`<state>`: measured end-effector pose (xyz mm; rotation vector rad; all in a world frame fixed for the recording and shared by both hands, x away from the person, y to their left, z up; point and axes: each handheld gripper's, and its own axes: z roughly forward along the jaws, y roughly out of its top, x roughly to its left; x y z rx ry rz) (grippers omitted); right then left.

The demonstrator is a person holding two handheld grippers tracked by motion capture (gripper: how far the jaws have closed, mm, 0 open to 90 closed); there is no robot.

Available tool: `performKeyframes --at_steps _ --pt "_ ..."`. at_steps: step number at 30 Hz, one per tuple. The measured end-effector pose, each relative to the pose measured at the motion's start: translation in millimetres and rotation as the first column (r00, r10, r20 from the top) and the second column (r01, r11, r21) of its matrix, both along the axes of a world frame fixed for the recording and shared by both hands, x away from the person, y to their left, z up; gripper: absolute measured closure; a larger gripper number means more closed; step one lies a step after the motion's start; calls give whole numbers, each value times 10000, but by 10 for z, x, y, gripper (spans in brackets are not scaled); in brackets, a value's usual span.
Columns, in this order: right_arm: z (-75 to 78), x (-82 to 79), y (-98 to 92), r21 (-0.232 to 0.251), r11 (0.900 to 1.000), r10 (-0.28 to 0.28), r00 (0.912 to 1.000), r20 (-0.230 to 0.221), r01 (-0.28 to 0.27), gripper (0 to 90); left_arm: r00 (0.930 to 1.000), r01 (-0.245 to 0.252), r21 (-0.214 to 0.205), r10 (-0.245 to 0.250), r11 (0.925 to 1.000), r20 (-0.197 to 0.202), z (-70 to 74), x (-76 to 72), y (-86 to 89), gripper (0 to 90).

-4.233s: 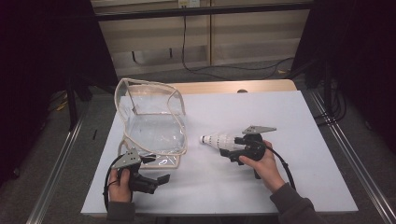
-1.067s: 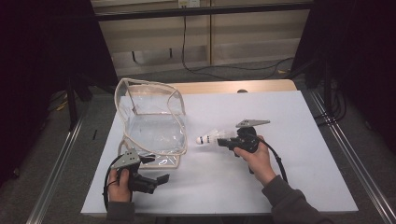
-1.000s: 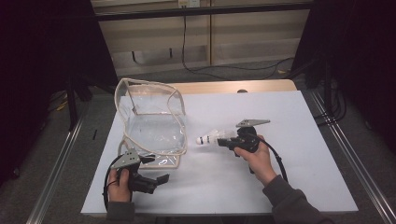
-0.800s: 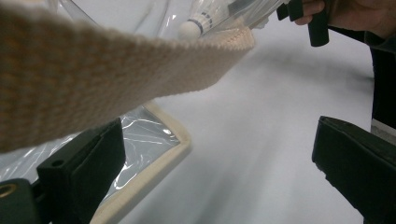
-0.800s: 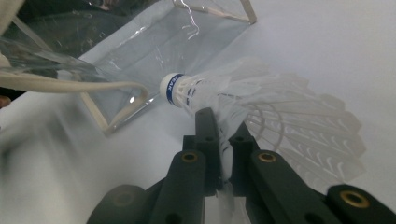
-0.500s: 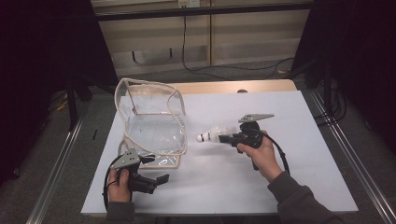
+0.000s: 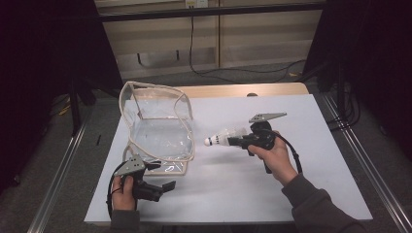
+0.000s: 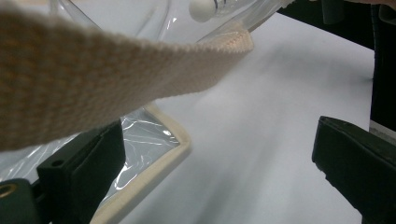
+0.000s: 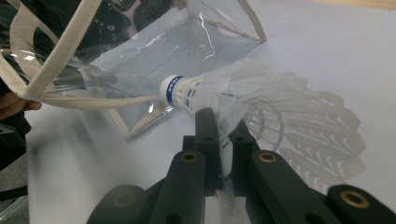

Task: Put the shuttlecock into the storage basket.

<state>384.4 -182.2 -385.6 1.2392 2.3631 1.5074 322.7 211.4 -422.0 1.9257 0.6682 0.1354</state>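
Shuttlecock (image 7: 219, 138) | right claw (image 7: 236, 141) clamped on its feathers | left claw (image 7: 165, 187) apart beside clear bag (image 7: 158, 128)

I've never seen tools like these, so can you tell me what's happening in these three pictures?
A person sits at a white table holding a squeeze tool in each hand. One picture looks down from above; the other two come from small cameras riding on the tools, looking along their black jaws. The right gripper has its jaws pinched shut on a white shuttlecock, held above the table with its round tip toward a see-through bag with cream edging. The left gripper rests near the bag's corner, jaws open, with the bag's woven strap close to its camera.
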Motion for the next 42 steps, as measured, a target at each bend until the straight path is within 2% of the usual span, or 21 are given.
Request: performKeyframes --at_steps 6,26,42 --pt "50 12 5 66 10000 62 10000 -69 -62 871 10000 -47 -118 48 9999 19 3 -6 5 29" --pt "211 29 23 -148 9992 361 9993 -116 -362 872 9999 -138 -210 140 9997 76 5 3 39 32" --pt "439 61 -2 -95 9989 453 9990 -59 -454 872 9999 -144 -195 146 9997 90 0 8 44 31"
